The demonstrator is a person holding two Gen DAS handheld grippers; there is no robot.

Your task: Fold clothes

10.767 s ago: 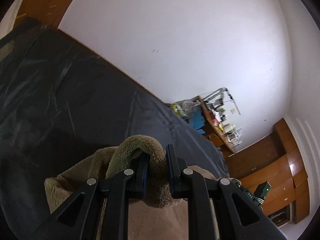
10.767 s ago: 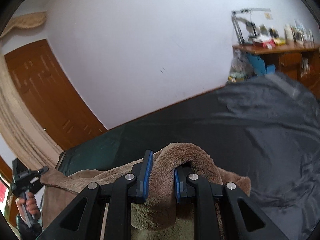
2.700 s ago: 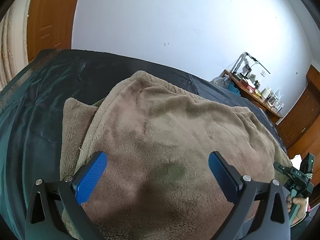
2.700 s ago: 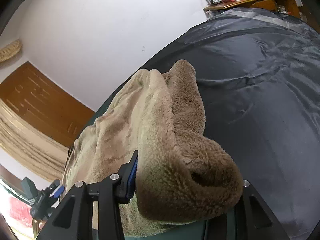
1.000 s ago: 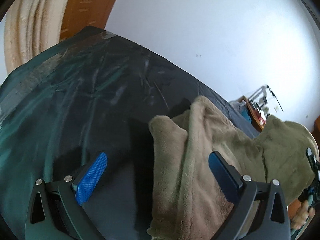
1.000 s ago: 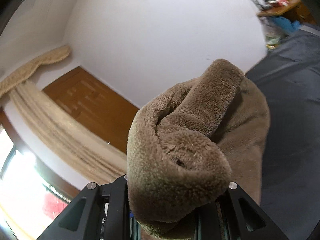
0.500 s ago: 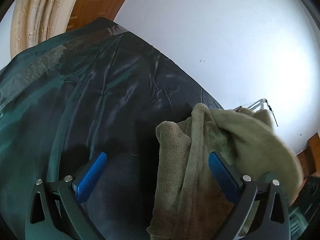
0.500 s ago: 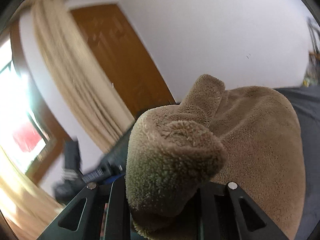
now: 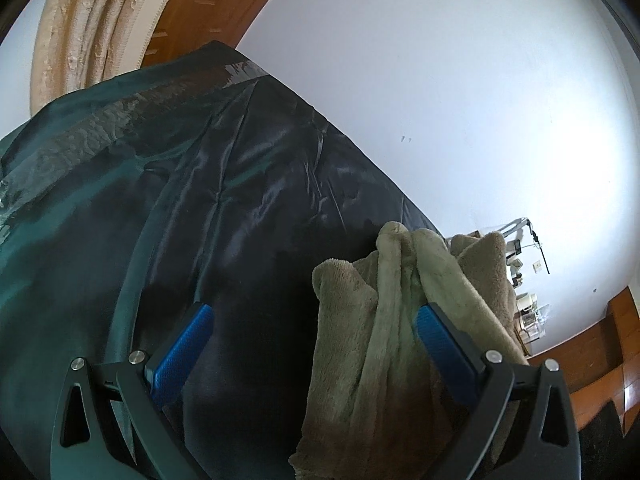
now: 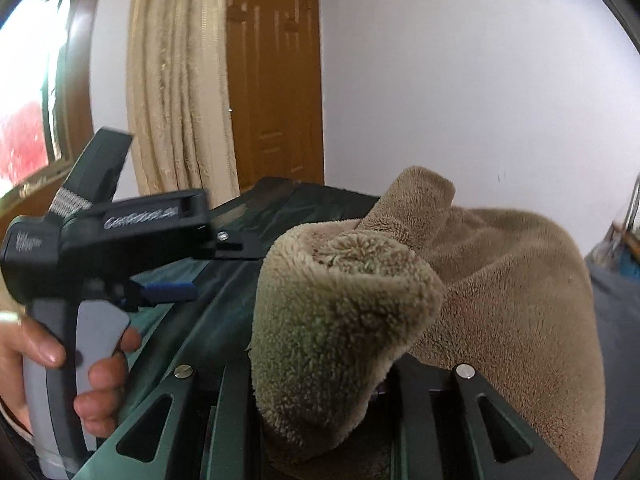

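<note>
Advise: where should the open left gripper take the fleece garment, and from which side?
Take the raised fold edge of the fleece garment, coming from the bare dark sheet side. The left gripper already straddles that edge, open; the right gripper holds the other end.

The left gripper point(image 9: 312, 344) is hanging with blue-padded jaws spread wide, a hand point(image 10: 60, 364) gripping its handle (fingers curled); the right gripper point(image 10: 320, 396) is clamping.

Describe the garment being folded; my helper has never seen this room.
On the dark satin sheet covering the bed lies a tan fleece garment, bunched. It is the only fuzzy, light-coloured thing there, one end clamped in the right claw.
</note>
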